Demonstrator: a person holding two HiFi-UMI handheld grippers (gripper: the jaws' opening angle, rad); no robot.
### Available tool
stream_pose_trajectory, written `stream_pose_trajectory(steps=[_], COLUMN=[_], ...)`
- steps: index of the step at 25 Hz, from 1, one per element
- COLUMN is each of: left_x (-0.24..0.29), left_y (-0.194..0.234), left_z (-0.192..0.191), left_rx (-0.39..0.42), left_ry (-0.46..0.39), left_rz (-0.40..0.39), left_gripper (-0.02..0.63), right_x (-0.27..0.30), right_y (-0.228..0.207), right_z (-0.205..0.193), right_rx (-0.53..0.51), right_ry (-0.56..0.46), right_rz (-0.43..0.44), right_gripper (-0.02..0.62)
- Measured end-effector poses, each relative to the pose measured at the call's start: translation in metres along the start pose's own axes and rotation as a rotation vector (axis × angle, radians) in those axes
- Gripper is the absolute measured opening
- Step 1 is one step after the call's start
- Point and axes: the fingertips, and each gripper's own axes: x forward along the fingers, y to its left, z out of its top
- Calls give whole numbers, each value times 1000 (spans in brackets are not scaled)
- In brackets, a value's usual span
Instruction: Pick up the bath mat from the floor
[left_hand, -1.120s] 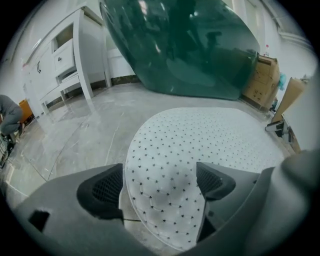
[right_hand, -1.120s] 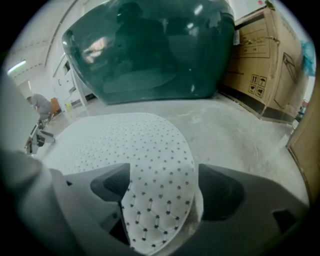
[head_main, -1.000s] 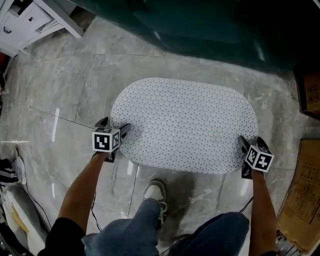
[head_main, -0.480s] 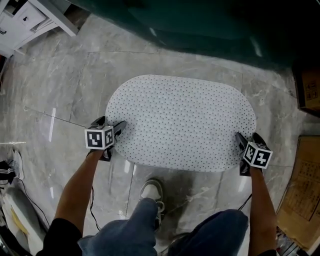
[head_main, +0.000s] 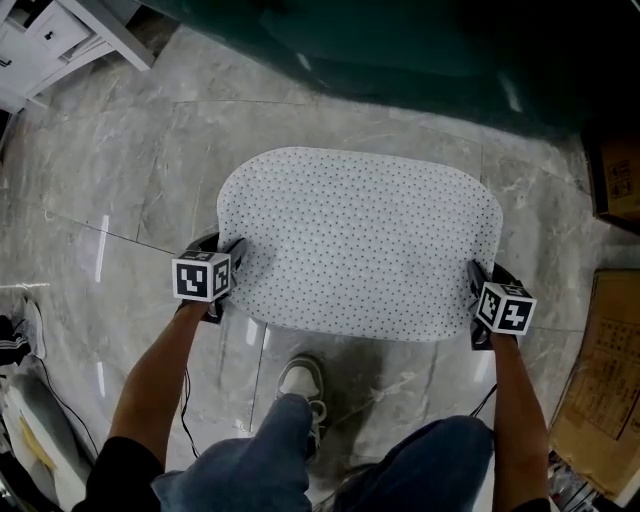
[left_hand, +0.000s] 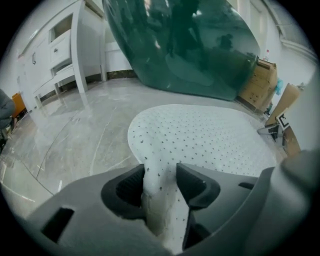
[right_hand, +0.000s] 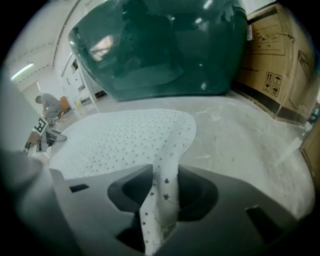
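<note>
The bath mat (head_main: 360, 240) is a white oval with small dark specks, lying on the grey marble floor. My left gripper (head_main: 232, 258) is at its left end, jaws closing, and the mat's edge (left_hand: 159, 175) is pinched up into a fold between them. At the right end my right gripper (head_main: 474, 278) has its jaws closing as well, with a raised fold of the mat (right_hand: 165, 192) squeezed between them. The rest of the mat still lies flat.
A large dark green tub (head_main: 400, 50) stands just beyond the mat. A white cabinet (head_main: 60, 40) is at the far left, cardboard boxes (head_main: 605, 370) at the right. The person's shoe (head_main: 303, 385) stands close behind the mat's near edge.
Both grippers have closed from wide open onto the mat's ends. The mat's ends have bunched inward slightly and its outline looks shorter.
</note>
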Motion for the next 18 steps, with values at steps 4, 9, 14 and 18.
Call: stream_pose_trajectory(steps=[4, 9, 14, 18], left_x=[0, -3, -12, -31], left_y=[-12, -16, -21, -28], left_z=[3, 6, 11, 26], left_rx=[60, -10, -72, -74], left_ry=[3, -4, -21, -27], left_rz=[-18, -61, -91, -106], left_gripper=[112, 47, 37, 32], right_x=[0, 3, -4, -24], right_y=[5, 9, 11, 22], right_z=[0, -3, 1, 21], right_rx=[0, 27, 45, 73], right_ry=[10, 24, 15, -38], right_rz=[31, 55, 79, 118], right_gripper=[98, 38, 28, 25])
